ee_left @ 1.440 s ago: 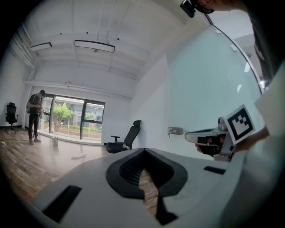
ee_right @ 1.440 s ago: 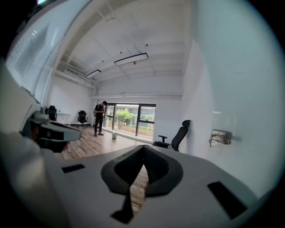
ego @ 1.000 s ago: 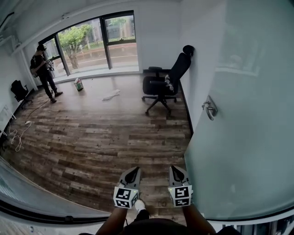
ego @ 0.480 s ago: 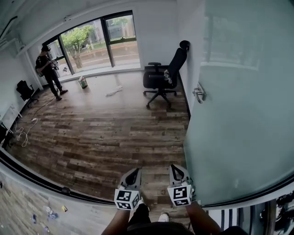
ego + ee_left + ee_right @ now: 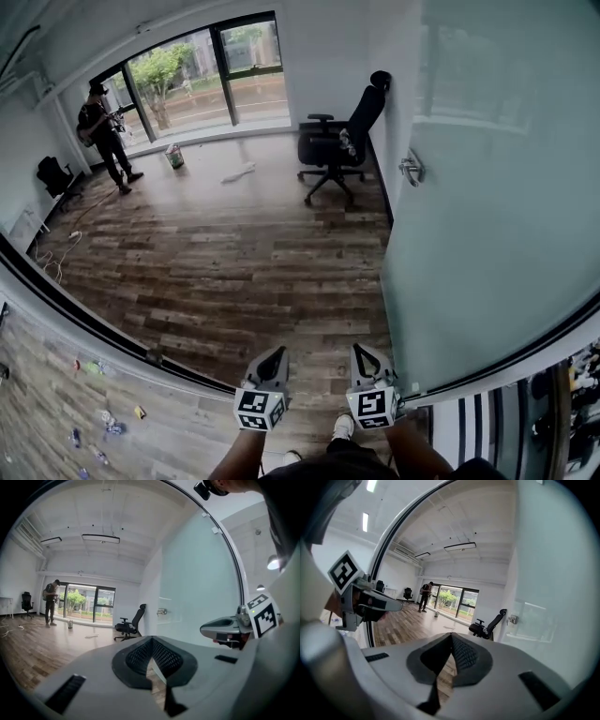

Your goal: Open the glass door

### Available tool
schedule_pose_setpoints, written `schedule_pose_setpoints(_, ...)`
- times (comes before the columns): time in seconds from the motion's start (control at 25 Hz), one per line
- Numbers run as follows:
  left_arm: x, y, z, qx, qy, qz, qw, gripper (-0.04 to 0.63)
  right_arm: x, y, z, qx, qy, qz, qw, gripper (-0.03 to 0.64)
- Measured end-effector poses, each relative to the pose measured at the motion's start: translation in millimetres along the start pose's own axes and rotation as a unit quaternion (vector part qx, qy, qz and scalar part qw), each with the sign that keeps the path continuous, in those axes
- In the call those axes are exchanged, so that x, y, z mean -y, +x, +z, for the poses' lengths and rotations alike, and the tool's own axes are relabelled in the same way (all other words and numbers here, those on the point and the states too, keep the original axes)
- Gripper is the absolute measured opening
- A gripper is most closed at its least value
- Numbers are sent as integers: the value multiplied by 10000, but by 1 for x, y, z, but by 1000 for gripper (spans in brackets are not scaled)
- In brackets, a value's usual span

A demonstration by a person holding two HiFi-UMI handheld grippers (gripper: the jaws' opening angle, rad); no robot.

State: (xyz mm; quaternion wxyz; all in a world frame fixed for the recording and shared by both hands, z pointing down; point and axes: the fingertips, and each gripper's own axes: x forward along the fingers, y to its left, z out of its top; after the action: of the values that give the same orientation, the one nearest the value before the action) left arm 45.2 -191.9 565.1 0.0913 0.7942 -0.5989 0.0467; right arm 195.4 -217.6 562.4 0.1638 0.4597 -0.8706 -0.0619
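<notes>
The frosted glass door fills the right side of the head view, swung into the room, with its metal handle far ahead of both grippers. My left gripper and right gripper hang side by side at the bottom, above the black floor track, both shut and empty. In the left gripper view the left gripper has its pads together, and the handle shows small in the distance. In the right gripper view the right gripper is likewise shut, with the handle at right.
A black office chair stands by the wall next to the door's far edge. A person stands at the big window, near a small bucket. Cables lie at left; bits of litter lie outside the track.
The view has drawn back from the room: the floor track has risen in the picture to the grippers, and the handle and chair look farther away. Both grippers stay shut.
</notes>
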Motion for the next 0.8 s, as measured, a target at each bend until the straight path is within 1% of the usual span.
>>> schedule_pose_setpoints(0.12, -11, -48, -12, 8, 7, -10, 10000, 2, -39, -31, -2, -67, 187, -95, 9998, 15)
schedule_pose_setpoints(0.28, -22, -120, -21, 30, 20, -168, 9999, 2, -95, -72, 2, -117, 561, -367, 9977, 15)
schedule_pose_setpoints(0.4, -32, -167, -41, 56, -41, -239, 9997, 2, -139, -98, -5, -5, 944, -447, 9945, 15)
schedule_pose_setpoints(0.48, -37, -186, -48, 123, -66, -235, 9996, 2, -159, -113, -8, 142, 1184, -462, 9918, 15)
schedule_pose_setpoints(0.56, -36, -201, -47, 232, -51, -272, 9993, 2, -173, -127, -5, 213, 1129, -527, 9920, 15)
schedule_pose_setpoints(0.64, -29, -215, -46, 252, -52, -363, 9990, 2, -182, -140, -4, 207, 1073, -619, 9921, 15)
schedule_pose_setpoints(0.8, -16, -231, -62, 301, -48, -389, 9988, 2, -188, -161, -13, 209, 972, -753, 9922, 15)
